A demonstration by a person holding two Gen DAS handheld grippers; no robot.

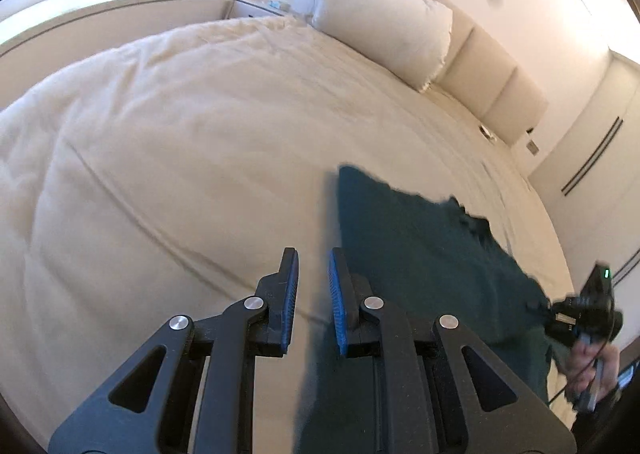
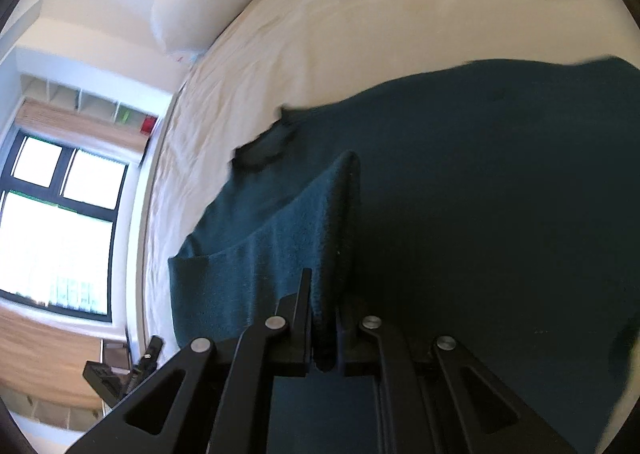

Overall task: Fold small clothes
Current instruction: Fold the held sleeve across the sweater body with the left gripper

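Pinched between my right fingers [image 2: 323, 318] is a ridge of the dark green garment [image 2: 460, 194], which is lying spread on the bed [image 2: 360, 14] and rising in a fold toward me. Only a thin edge is caught, so I am risking it slipping free if I pull fast, or dragging the whole piece across the duvet instead of folding it. My left fingers [image 1: 314, 286] are hovering slightly parted and holding nothing, at the garment's left edge, angled down over the bed. Pillow [image 1: 384, 22] is well apart
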